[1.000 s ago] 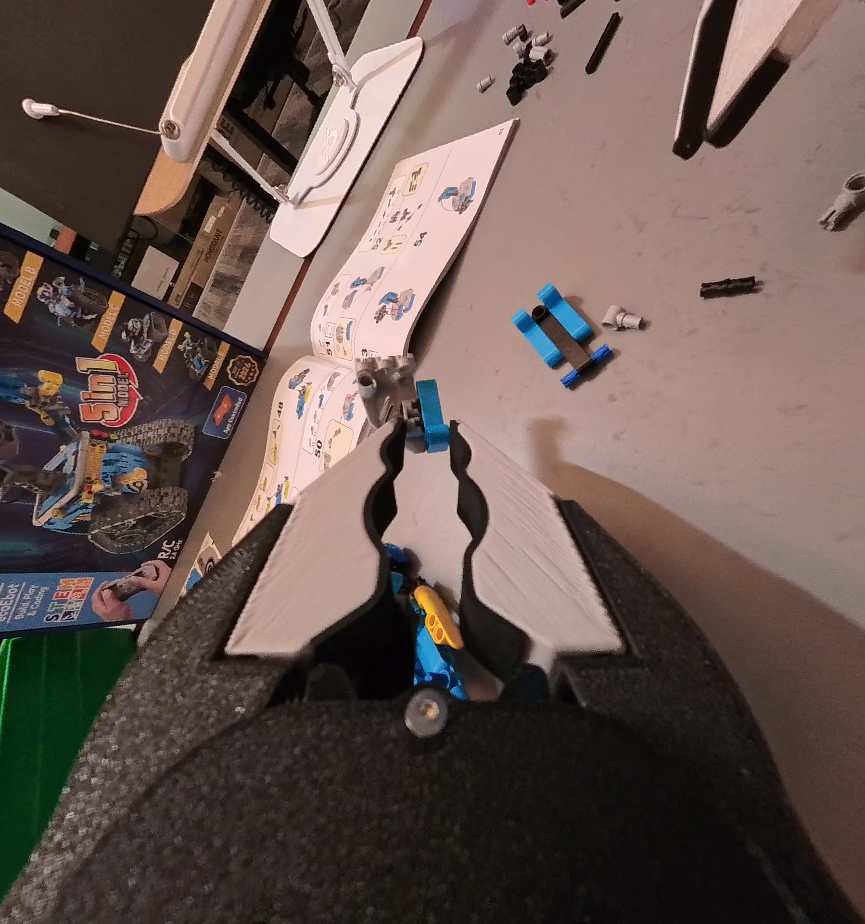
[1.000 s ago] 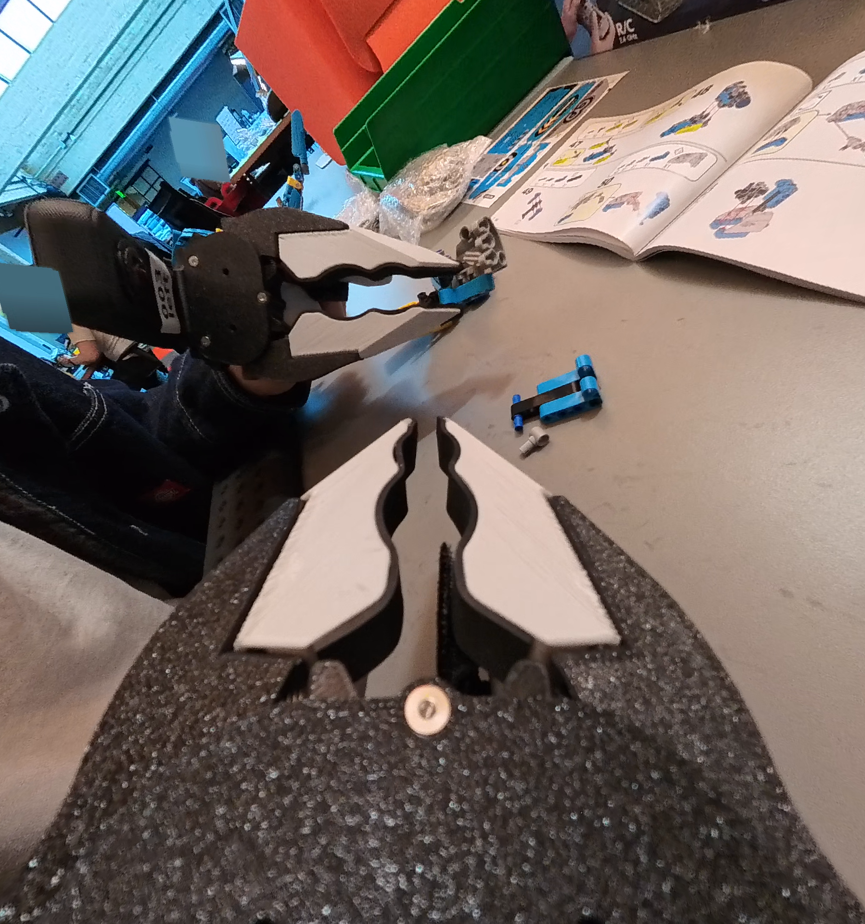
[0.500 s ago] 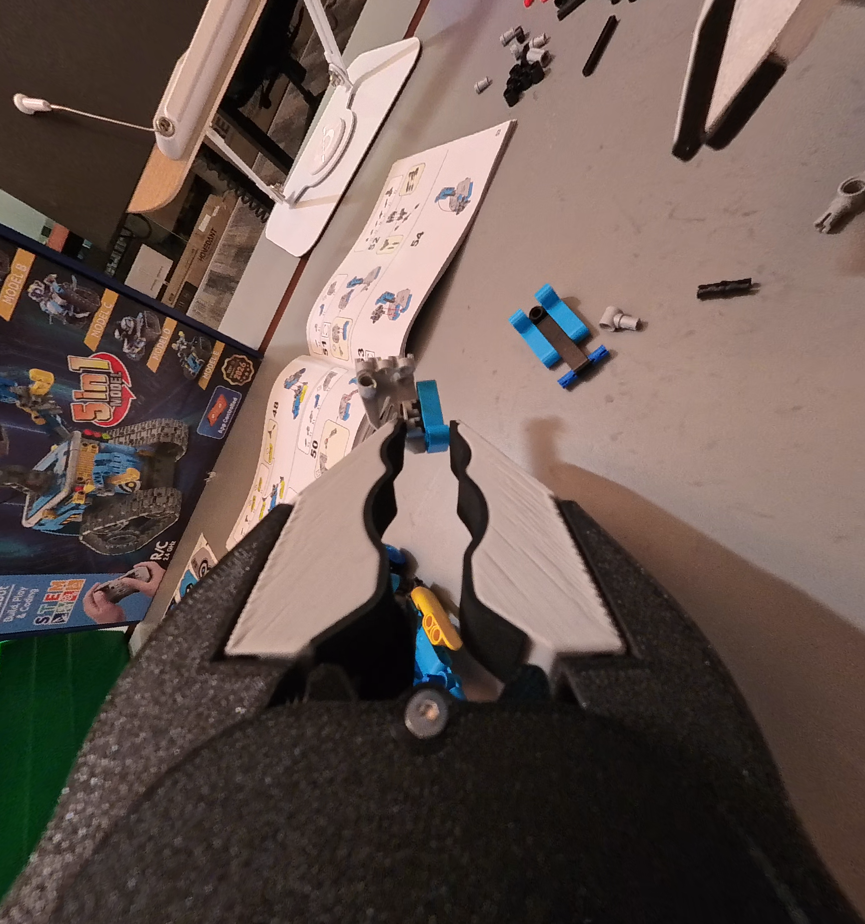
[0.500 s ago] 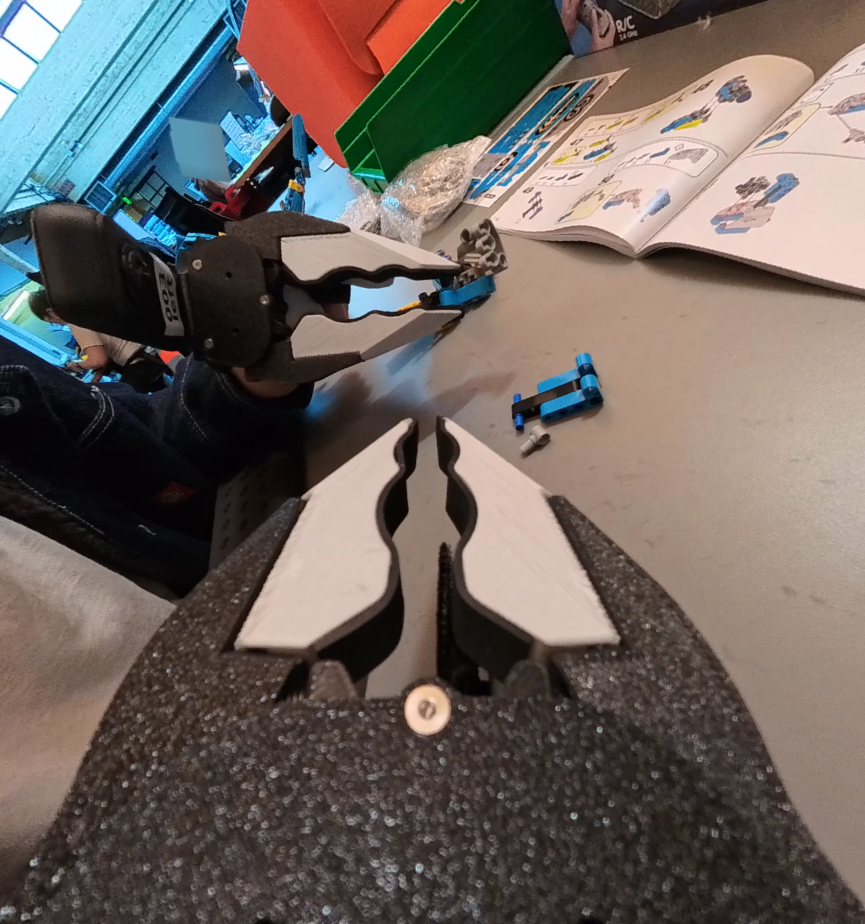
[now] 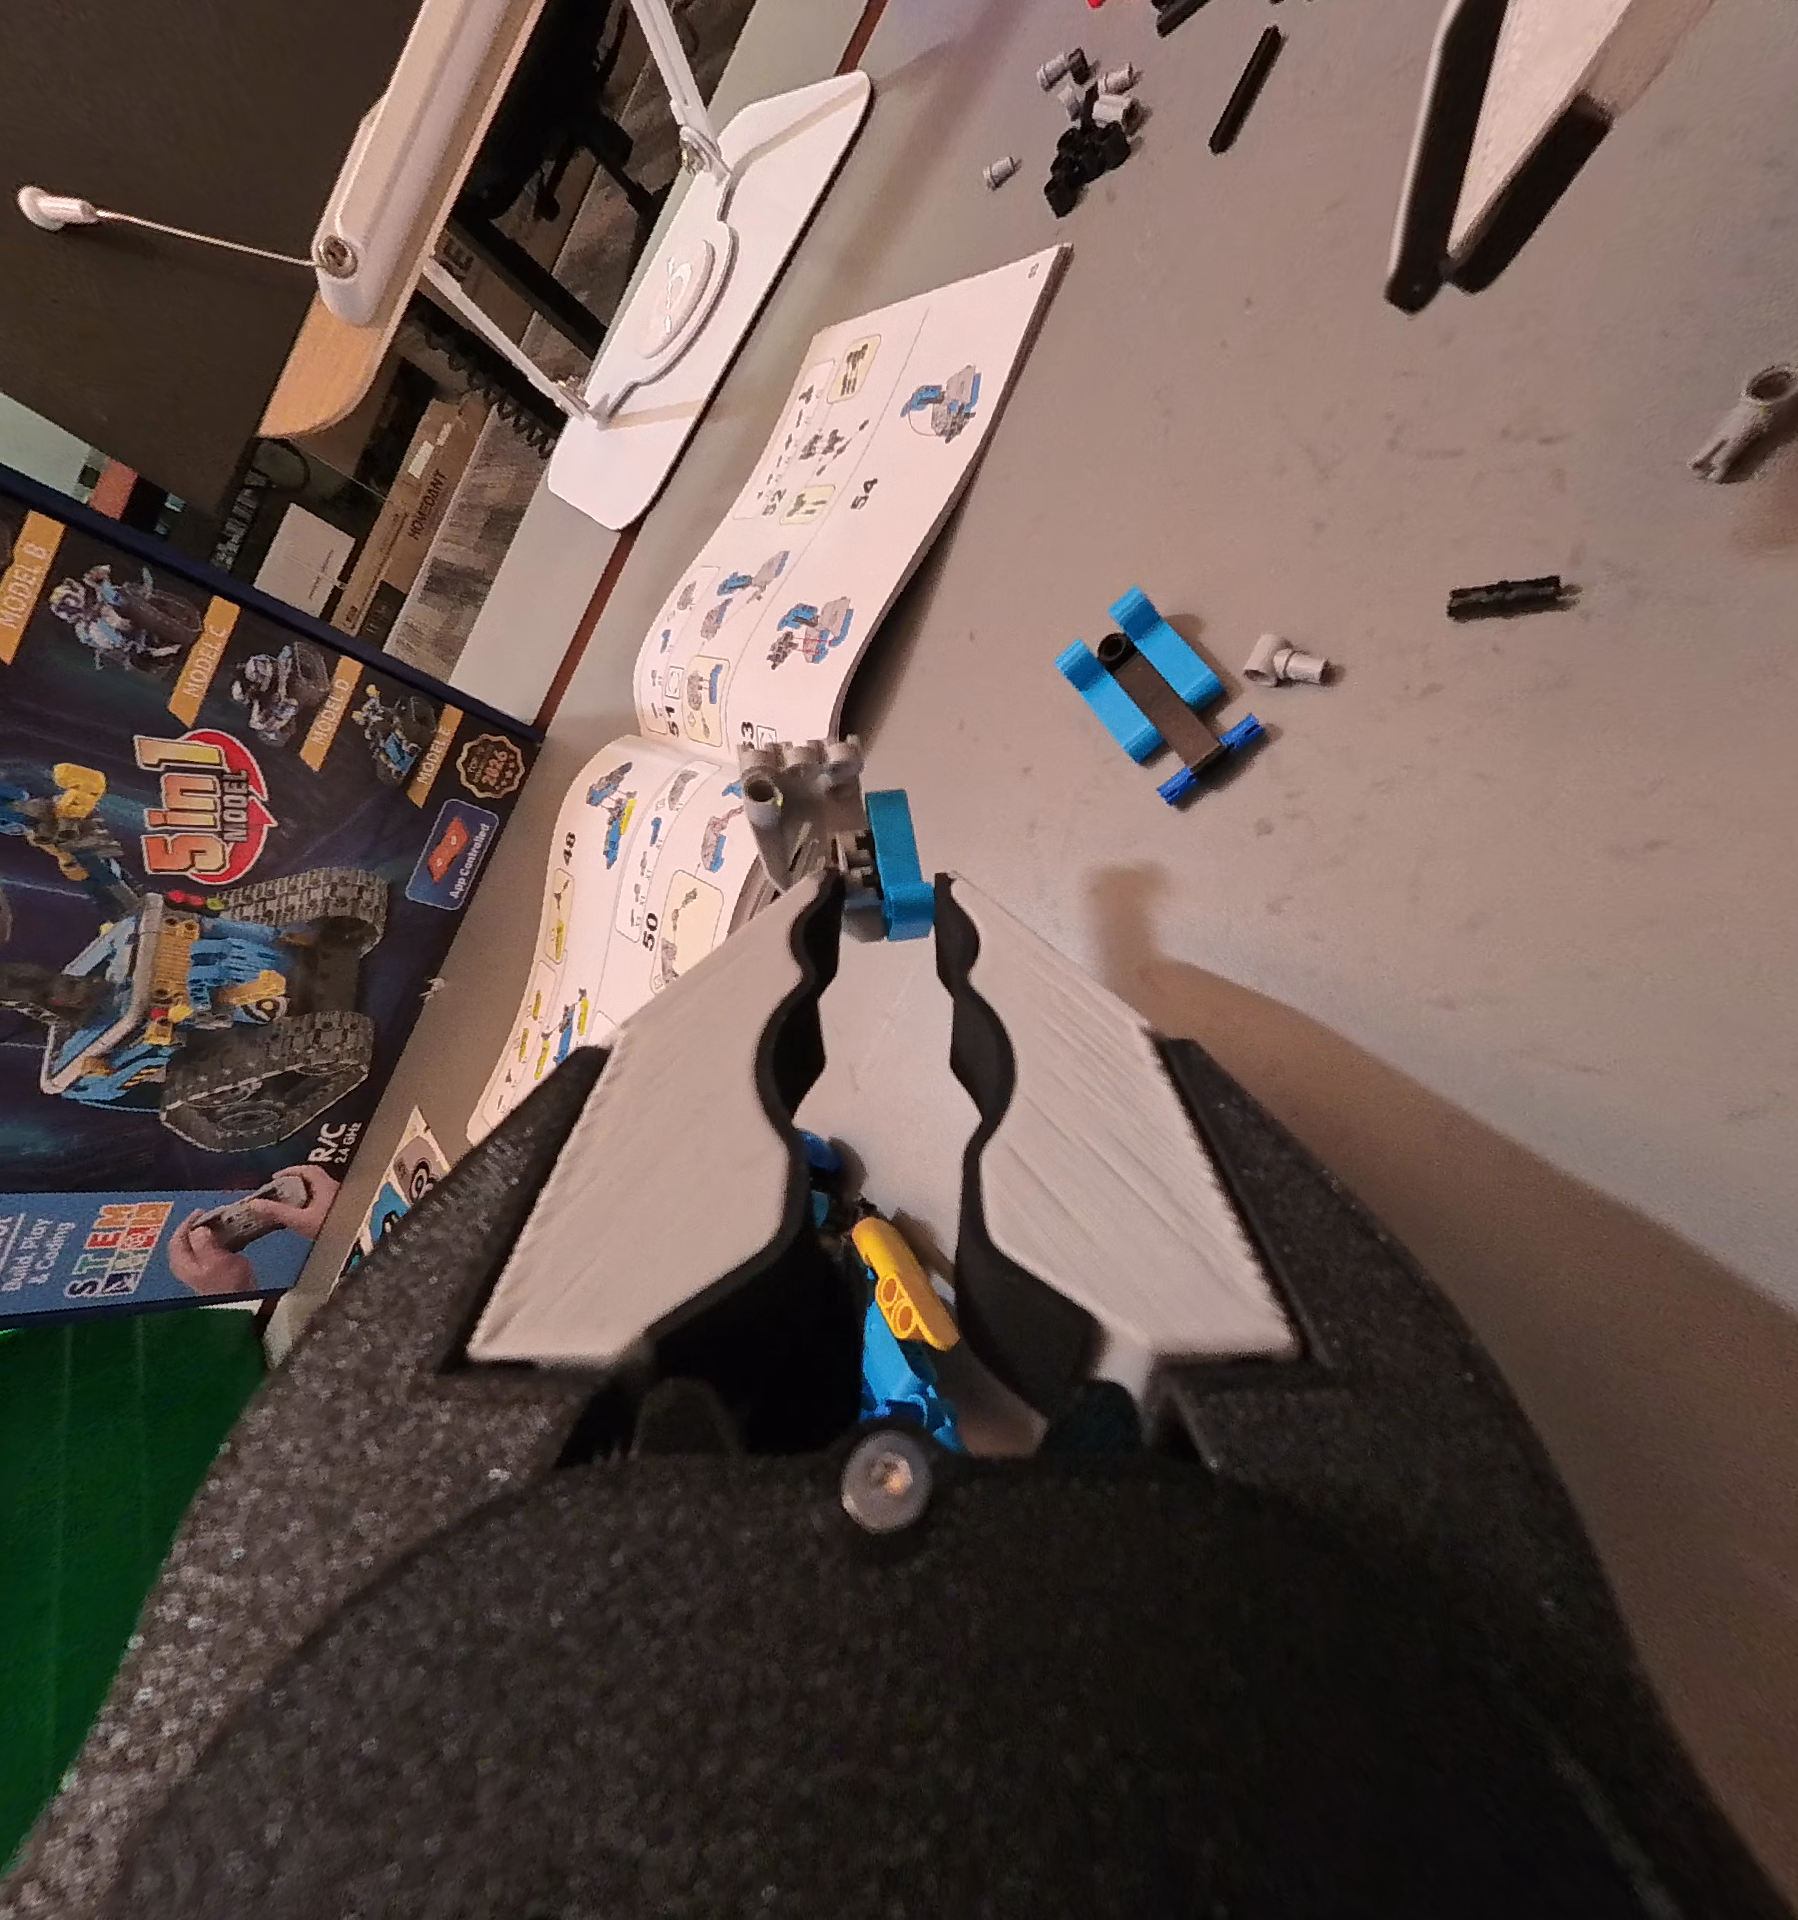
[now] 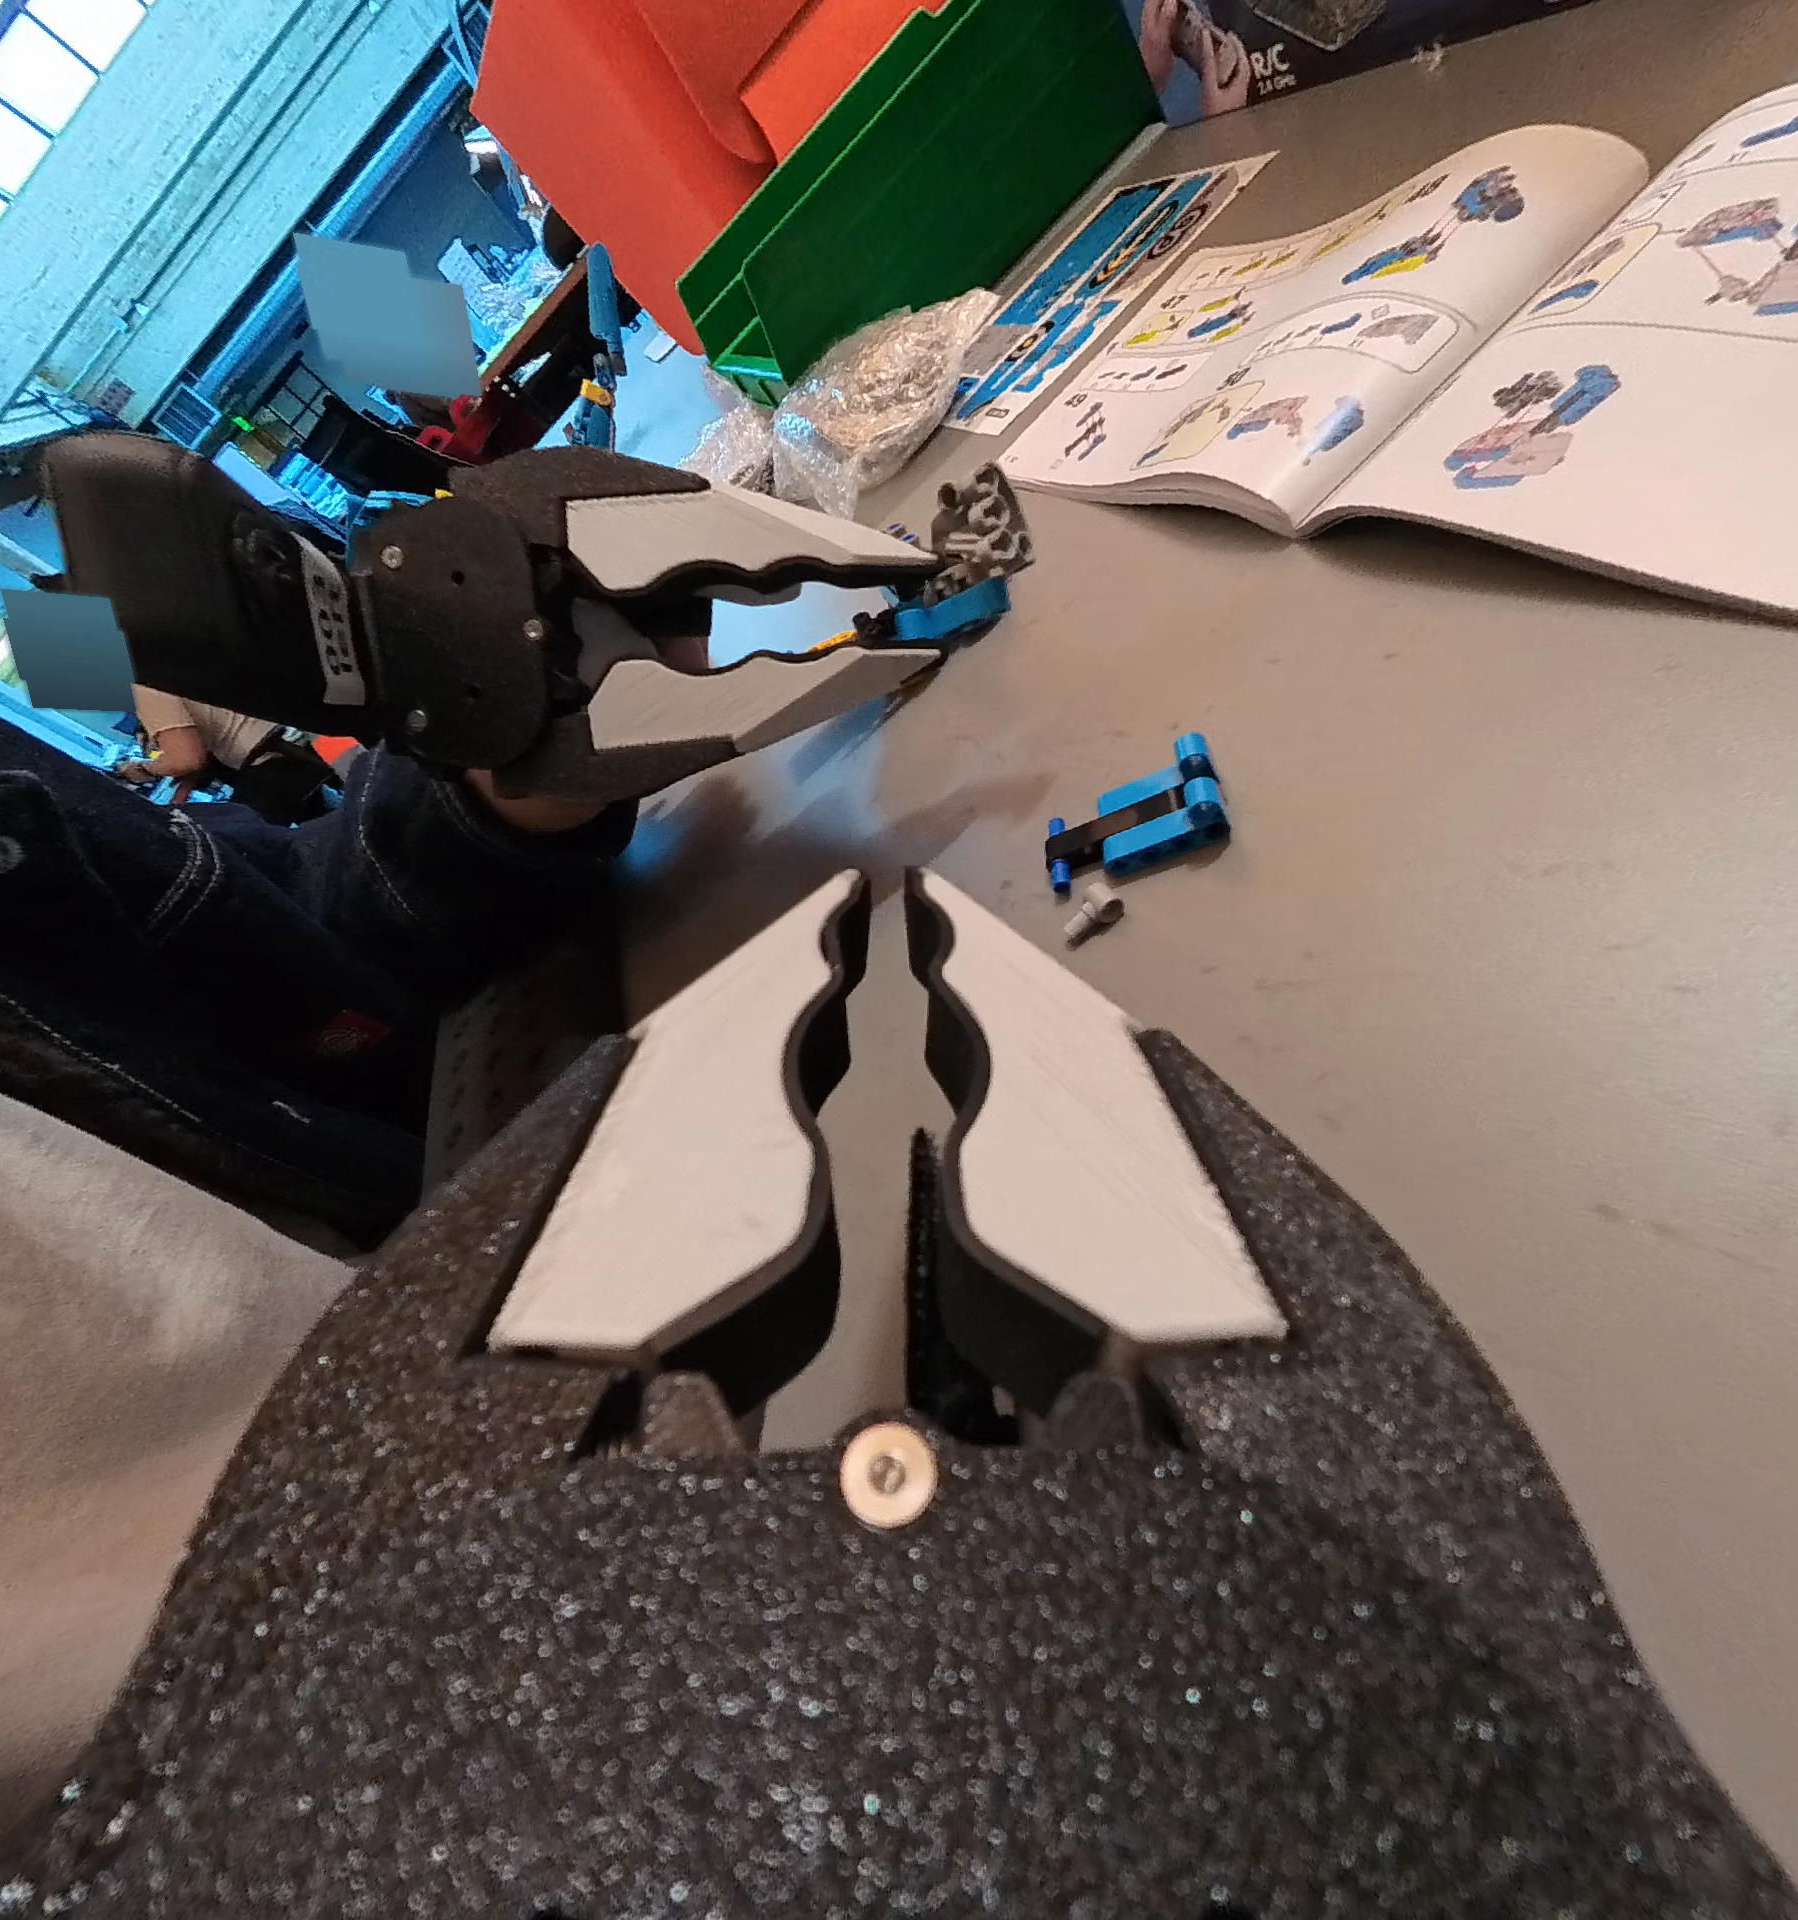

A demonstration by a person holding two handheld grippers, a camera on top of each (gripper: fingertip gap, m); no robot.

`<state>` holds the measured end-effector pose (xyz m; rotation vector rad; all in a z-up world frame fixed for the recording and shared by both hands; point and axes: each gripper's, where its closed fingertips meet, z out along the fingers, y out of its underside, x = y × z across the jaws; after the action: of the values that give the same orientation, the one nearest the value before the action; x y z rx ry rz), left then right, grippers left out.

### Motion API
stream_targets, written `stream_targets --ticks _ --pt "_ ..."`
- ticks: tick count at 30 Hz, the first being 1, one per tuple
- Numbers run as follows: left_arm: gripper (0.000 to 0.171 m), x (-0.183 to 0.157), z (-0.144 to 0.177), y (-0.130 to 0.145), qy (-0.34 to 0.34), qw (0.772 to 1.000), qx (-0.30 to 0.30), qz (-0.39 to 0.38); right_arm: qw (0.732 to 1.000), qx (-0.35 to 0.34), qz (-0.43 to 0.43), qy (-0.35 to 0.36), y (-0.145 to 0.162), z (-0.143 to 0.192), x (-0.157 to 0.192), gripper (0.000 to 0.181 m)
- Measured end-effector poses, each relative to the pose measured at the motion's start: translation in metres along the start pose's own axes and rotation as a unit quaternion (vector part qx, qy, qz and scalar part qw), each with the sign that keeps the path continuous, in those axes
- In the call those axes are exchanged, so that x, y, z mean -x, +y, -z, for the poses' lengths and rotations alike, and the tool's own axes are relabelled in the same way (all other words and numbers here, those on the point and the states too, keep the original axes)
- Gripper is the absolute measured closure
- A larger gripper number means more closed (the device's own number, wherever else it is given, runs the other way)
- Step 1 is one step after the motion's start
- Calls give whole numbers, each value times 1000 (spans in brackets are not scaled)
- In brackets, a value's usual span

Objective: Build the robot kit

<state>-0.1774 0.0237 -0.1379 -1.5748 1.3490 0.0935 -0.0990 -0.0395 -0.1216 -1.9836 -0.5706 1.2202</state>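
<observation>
My left gripper (image 5: pixel 884 896) is shut at its tips on a small blue and grey brick assembly (image 5: pixel 890 868) and holds it just above the grey table, by the open instruction booklet (image 5: pixel 874 520). More blue and yellow parts (image 5: pixel 905 1309) show between its fingers near the base. The right wrist view shows this gripper (image 6: pixel 931 613) and the assembly (image 6: pixel 973 561) from the side. My right gripper (image 6: pixel 884 881) is shut and empty, low over the table. A small blue and black assembly (image 6: pixel 1149 816) and a grey pin (image 6: pixel 1092 916) lie just right of its tips.
A toy box (image 5: pixel 147 883) and green bin (image 5: pixel 43 1558) stand left of the booklet. A white lamp base (image 5: pixel 708 301), loose small parts (image 5: pixel 1082 135), a black pin (image 5: pixel 1508 597) and a grey connector (image 5: pixel 1768 410) lie farther off. A plastic bag (image 6: pixel 874 405) sits by the bin. Across from one pair of fingers to the other is roughly 11 centimetres. About 7 centimetres separates my right fingertips from the grey pin (image 6: pixel 1092 916). Seen from the left wrist view (image 5: pixel 1290 688) as well.
Almost nothing. Both grippers keep their places with only a slight drift of view. The left gripper still grips the assembly.
</observation>
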Motion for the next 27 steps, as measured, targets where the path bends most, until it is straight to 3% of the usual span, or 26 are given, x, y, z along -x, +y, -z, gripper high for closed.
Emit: stream_targets --ticks 6,8,12,16,22,27 --pt "154 -18 4 -11 47 999 -27 1 988 2 85 129 -14 33 -38 174" --pt "154 -30 9 -20 82 996 -43 14 986 38 96 132 -3 33 -44 172" --pt "154 -47 22 -40 159 980 -91 75 986 101 115 68 21 18 -23 165" --pt "154 -51 27 -47 174 976 -107 81 976 119 150 99 27 13 -27 168" --pt "154 -62 40 -62 203 965 -154 66 998 43 55 -11 6 10 3 159" --pt "154 -73 52 -74 212 958 -191 27 992 31 -28 -123 3 7 30 151"
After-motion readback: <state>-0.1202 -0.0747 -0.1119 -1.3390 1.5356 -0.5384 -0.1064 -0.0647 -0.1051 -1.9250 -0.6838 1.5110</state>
